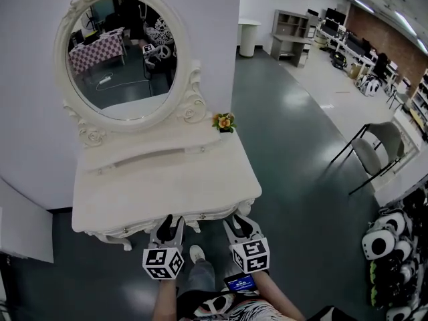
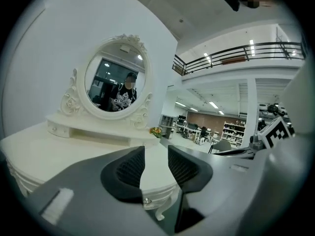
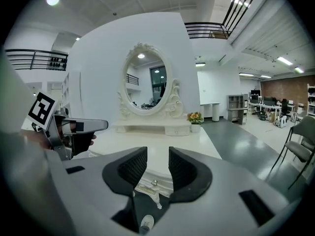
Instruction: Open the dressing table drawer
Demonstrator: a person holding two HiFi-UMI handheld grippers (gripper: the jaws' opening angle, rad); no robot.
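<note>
Look for the white carved drawer front along the 6 o'clock edge of the white oval-mirrored dressing table, tucked under the top's lip and apparently not yet pulled out. Note the left grey two-jaw gripper and the right grey two-jaw gripper just short of that edge, both spread wide and holding nothing. Line up first: in the left gripper view, bring the small silvery round knob, low toward 6 o'clock of the gap, to centre between the pads. Do likewise with the knob in the right gripper view; hard to say whether one knob or two. Ease in level, close firmly, then draw straight back toward 6 o'clock with an even pull, probably best against racking.
</note>
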